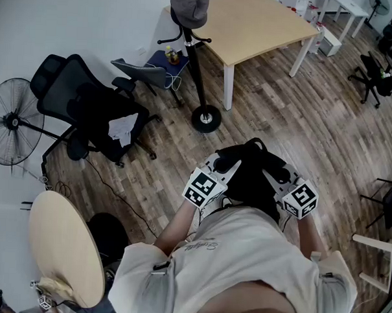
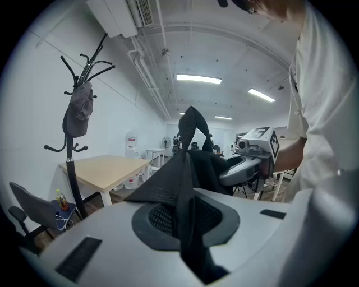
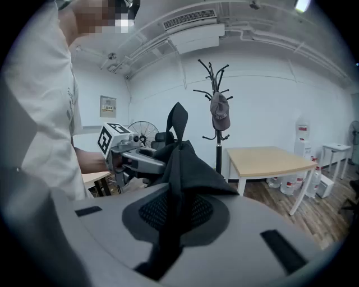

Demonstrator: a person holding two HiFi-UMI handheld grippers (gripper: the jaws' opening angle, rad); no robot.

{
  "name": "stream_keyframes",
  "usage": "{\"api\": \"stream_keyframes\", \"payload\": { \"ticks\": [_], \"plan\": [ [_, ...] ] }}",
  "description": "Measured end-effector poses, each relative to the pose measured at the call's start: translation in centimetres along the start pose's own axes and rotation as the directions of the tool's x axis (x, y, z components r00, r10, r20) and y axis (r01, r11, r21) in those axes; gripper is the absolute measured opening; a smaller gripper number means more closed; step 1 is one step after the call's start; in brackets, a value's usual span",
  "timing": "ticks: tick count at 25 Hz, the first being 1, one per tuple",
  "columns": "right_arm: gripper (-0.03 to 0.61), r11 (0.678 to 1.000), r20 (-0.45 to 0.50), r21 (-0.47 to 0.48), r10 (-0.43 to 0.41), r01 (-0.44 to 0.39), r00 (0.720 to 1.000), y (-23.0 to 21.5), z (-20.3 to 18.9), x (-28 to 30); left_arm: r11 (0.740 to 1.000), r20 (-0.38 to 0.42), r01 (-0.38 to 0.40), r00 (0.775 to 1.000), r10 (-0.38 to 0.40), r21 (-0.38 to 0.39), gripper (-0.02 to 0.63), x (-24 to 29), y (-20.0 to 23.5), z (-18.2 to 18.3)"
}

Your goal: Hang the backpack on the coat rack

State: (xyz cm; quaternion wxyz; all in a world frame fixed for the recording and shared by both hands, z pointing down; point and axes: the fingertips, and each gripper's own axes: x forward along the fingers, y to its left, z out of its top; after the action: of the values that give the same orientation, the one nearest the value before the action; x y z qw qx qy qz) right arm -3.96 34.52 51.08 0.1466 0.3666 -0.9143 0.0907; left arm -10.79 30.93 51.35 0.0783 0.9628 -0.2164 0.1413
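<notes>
I hold the black backpack [image 1: 248, 176] off the floor in front of the person, between both grippers. My left gripper [image 1: 224, 165] is shut on a fold of the backpack's fabric [image 2: 182, 185], which runs down between the jaws. On the other side, my right gripper [image 1: 277, 173] is shut on another fold [image 3: 178, 168]. The backpack's top loop [image 2: 193, 126] stands upright between them. The black coat rack [image 1: 194, 62] stands ahead on a round base [image 1: 206, 119], with a grey cap [image 1: 188, 4] on one hook. It is also seen as the coat rack [image 2: 70, 162] at left and the coat rack [image 3: 217, 140] at centre.
A wooden table [image 1: 257, 22] stands just right of the rack. A black office chair [image 1: 97, 112] and a floor fan [image 1: 12, 122] are at left, a small grey chair [image 1: 151, 73] by the rack. A round table [image 1: 66, 244] is near left; more chairs [image 1: 378, 76] far right.
</notes>
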Motion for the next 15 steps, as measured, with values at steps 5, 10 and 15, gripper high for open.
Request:
{"api": "stream_keyframes", "payload": {
  "ticks": [5,10,15],
  "plan": [
    [0.029,1.000,0.005,0.001,-0.010,0.010,1.000,-0.5,0.8,0.8,1.000,0.008,0.008,1.000,-0.008,0.010,0.044,0.0,1.0,0.7],
    [0.029,1.000,0.010,-0.003,-0.023,0.023,1.000,-1.0,1.2,0.8,1.000,0.014,0.016,1.000,-0.016,0.012,0.044,0.3,1.3,1.1],
    [0.029,1.000,-0.008,0.006,-0.020,0.020,1.000,-2.4,0.6,1.5,1.000,-0.004,0.011,1.000,-0.011,0.005,0.044,1.5,2.3,0.7]
  ]
}}
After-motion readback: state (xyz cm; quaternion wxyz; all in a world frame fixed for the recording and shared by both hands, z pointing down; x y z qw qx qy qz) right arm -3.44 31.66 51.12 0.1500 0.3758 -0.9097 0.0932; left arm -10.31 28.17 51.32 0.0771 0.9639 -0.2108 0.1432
